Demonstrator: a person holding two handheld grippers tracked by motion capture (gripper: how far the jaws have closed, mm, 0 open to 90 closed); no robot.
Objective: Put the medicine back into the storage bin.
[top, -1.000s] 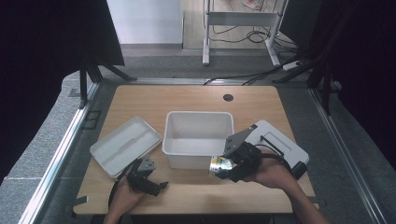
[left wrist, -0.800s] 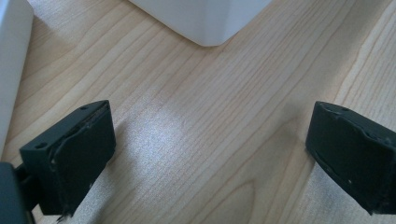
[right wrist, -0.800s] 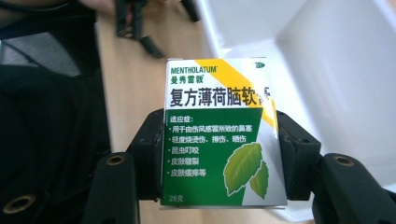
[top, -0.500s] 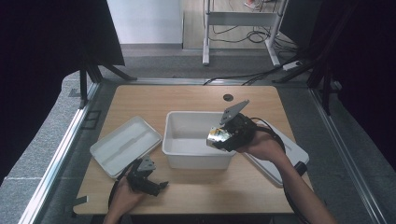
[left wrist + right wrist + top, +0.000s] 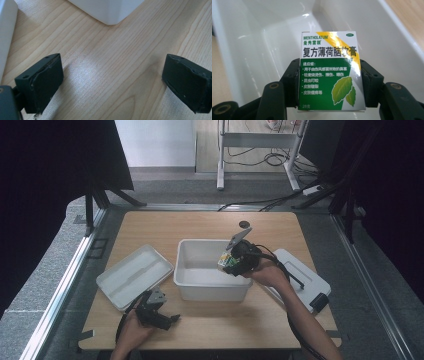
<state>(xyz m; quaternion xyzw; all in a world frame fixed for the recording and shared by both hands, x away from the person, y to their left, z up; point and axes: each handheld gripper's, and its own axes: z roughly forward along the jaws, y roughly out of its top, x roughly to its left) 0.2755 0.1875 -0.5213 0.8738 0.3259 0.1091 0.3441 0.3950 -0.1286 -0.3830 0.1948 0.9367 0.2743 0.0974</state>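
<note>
A small green, white and yellow Mentholatum box (image 5: pixel 332 72) stands upright between the jaws of my right gripper (image 5: pixel 329 82), which is shut on it. In the high view that gripper (image 5: pixel 235 260) hovers over the right rim of the white bin (image 5: pixel 187 270), with the Mentholatum box (image 5: pixel 223 259) held above the bin's inside. The bin's white inner walls (image 5: pixel 262 45) lie below the box. My left gripper (image 5: pixel 159 312) rests low over the table near the front left, and its jaws (image 5: pixel 110 82) stand wide open with bare wood between them.
A white lid or shallow tray (image 5: pixel 134 276) lies left of the bin. Another flat white lid with a black handle (image 5: pixel 302 277) lies to the right. A corner of the bin (image 5: pixel 107 11) shows ahead of the left gripper. The wooden table (image 5: pixel 165 227) has a small dark hole (image 5: pixel 244 224) at the back.
My right gripper has carried the box from the front right of the table up and leftward over the bin's right rim. The left gripper has stayed put.
</note>
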